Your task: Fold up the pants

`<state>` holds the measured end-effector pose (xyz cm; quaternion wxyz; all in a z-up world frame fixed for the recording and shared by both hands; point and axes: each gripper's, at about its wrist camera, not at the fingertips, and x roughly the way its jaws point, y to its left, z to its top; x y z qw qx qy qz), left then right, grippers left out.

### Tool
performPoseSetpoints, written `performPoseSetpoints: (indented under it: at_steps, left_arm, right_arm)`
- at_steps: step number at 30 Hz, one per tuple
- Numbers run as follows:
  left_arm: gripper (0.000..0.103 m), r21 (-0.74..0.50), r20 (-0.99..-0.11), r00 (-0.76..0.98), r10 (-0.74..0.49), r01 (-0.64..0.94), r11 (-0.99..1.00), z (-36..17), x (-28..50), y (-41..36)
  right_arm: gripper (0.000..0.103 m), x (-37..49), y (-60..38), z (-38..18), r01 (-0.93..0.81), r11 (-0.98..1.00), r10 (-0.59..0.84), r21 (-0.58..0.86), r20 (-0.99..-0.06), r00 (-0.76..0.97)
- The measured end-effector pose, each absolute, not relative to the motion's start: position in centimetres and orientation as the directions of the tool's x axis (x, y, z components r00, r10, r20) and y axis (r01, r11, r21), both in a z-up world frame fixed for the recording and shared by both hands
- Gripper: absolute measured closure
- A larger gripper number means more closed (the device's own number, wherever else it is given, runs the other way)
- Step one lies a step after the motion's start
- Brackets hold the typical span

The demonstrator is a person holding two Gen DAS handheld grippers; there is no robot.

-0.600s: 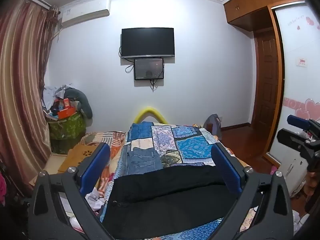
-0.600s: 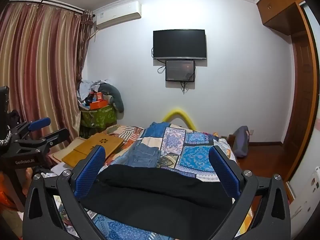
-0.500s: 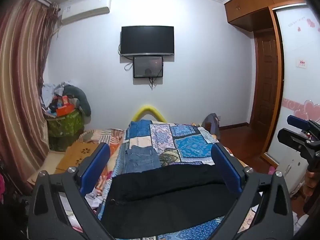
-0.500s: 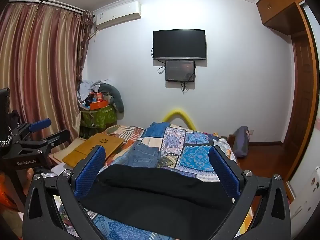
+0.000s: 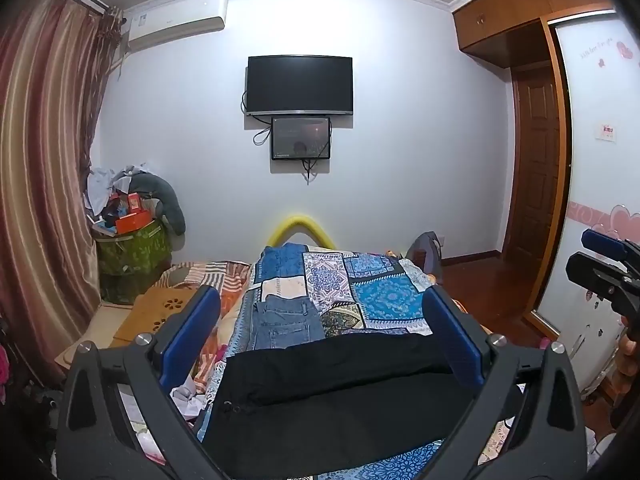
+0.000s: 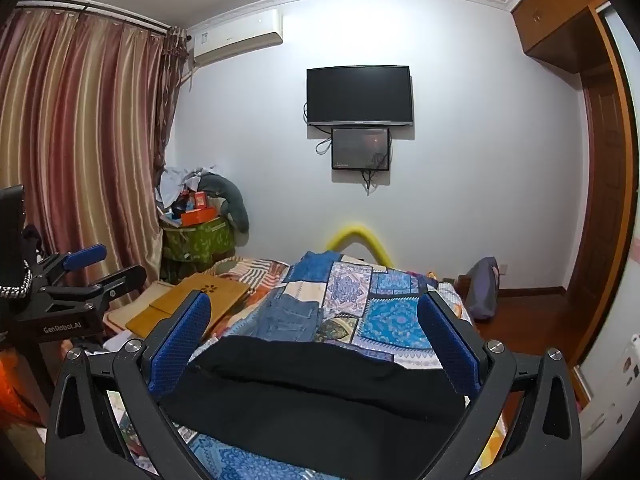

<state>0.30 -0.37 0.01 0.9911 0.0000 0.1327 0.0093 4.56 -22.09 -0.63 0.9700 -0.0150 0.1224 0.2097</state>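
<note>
Nearest in the left wrist view, the left gripper (image 5: pixel 320 340) stands with its jaws spread wide and nothing between the pads; the right gripper (image 6: pixel 314 342) in its own view is likewise released and empty. Both hang above the near end of the bed (image 5: pixel 384 300), tilted slightly down, and neither touches cloth. Just below and ahead of them, at 6 o'clock in each view, the black pants (image 5: pixel 340 392) lie flat across the patchwork quilt (image 5: pixel 380 292), already looking doubled over, with a button edge toward 8 o'clock in the left view. Beyond them, toward 12 o'clock, folded jeans (image 5: pixel 286 322) rest on the quilt, close to the black pants' far edge. Further off at 10 o'clock sits a wooden board (image 6: pixel 192 306) beside the bed, and a TV (image 5: pixel 300 85) hangs on the far wall. The likely trouble from here is in the grasp: the cloth is dark and its layers hard to tell apart, so a gripper could pinch only the top layer and pull the fold open, or bite the quilt along with the pants and drag it. A reach too deep could also snag the jeans. If the two grippers lift unevenly, the fold will likely skew.
</note>
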Motion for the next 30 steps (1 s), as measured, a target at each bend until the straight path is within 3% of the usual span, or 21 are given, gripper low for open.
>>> performPoseSetpoints:
  at_steps: [30]
  left_arm:
    - [0.001,0.020,-0.255,0.967,0.021,-0.016,1.000,0.01,0.06,-0.66]
  right_arm:
    - [0.000,4.35,-22.09,-0.87,-0.406,0.914,0.399,0.017,-0.224,0.889]
